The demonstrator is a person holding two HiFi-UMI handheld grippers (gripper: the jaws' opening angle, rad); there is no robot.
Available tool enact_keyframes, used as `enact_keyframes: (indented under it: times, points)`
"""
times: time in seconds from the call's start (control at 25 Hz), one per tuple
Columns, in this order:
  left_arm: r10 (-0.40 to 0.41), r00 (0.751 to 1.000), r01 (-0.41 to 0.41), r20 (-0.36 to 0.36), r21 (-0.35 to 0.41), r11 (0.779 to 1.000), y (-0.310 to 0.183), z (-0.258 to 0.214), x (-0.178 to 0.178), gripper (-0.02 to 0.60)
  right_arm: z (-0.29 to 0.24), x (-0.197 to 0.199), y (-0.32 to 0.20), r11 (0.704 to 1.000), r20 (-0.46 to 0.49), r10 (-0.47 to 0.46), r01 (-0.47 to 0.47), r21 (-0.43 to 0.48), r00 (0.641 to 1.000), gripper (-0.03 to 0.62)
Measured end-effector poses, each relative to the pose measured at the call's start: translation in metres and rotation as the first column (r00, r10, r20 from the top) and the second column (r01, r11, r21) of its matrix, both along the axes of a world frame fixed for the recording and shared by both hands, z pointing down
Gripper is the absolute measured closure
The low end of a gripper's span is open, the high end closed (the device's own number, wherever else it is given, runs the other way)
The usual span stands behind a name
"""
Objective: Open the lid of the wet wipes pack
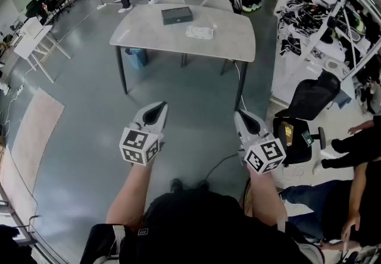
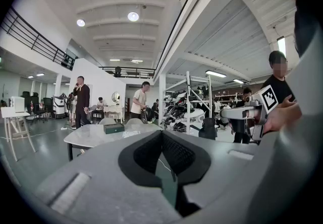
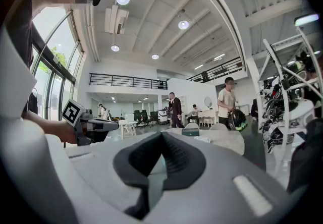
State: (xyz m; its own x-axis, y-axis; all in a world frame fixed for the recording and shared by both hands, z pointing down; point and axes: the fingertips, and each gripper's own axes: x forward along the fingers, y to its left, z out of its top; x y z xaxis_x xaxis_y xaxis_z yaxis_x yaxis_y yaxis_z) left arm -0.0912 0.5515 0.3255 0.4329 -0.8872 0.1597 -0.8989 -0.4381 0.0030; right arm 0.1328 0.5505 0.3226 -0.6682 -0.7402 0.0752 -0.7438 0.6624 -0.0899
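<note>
Step in hand: approach, by judgement. No contact with the task's thing has been made, and the lid step is not yet begun.
Wet wipes pack [image 1: 199,32]: pale flat pack lying on the table [image 1: 149,31], at 12 o'clock from the person and well apart from both grippers. Whether its lid is open or closed is too small to tell.
Dark box [image 1: 177,15]: on the same table, near the pack at its 10 o'clock, not touching it.
Chairs [image 1: 217,2]: two at the table's far edge, at 12 o'clock of the pack.
Left gripper [image 1: 161,104]: held over bare floor at 7 o'clock of the table, pointing toward it. Jaws pressed together at the tips, nothing between them.
Right gripper [image 1: 238,113]: held at 5 o'clock of the table, roughly level with the left one. Jaws together, nothing between them.
Gripper spacing: the two are apart, side by side, both aimed at the table.
Bystanders: several people beyond the table at 12 o'clock and seated at 4 o'clock; none at the table's near edge.
Next move calls for: walking up to the table's near edge, then parting at least one gripper's jaws before reaching in.
Likely division of work: one gripper steadies the pack body while the other catches the lid's lip; the lip's position must be confirmed at close range.
Risk: a light pack may slide or lift if the lid is pulled without a hold on the body.
</note>
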Motion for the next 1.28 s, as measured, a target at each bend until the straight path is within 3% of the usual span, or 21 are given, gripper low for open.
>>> enact_keyframes:
  times: [0.32,0.56,0.8,1.28]
  points:
    - [0.018,1.0,-0.018,0.0,-0.02,1.0,-0.012,0.004,0.02,0.572,0.001,0.011,-0.014,1.0,0.002,-0.009,0.009,-0.004,1.0,0.594]
    - [0.045,0.999,-0.046,0.024,0.005,0.999,-0.014,-0.004,0.061,0.572,0.004,0.046,-0.012,1.0,0.015,-0.008,0.009,-0.015,1.0,0.594]
    - [0.038,0.999,-0.038,0.0,0.004,0.999,-0.007,-0.002,0.088,0.572,0.007,0.069,0.0,0.999,0.03,-0.021,0.022,-0.029,0.999,0.592]
    - [0.053,0.998,-0.054,-0.037,-0.032,0.998,-0.044,0.024,0.094,0.571,0.039,0.074,-0.023,0.995,0.007,-0.019,0.02,-0.103,1.0,0.592]
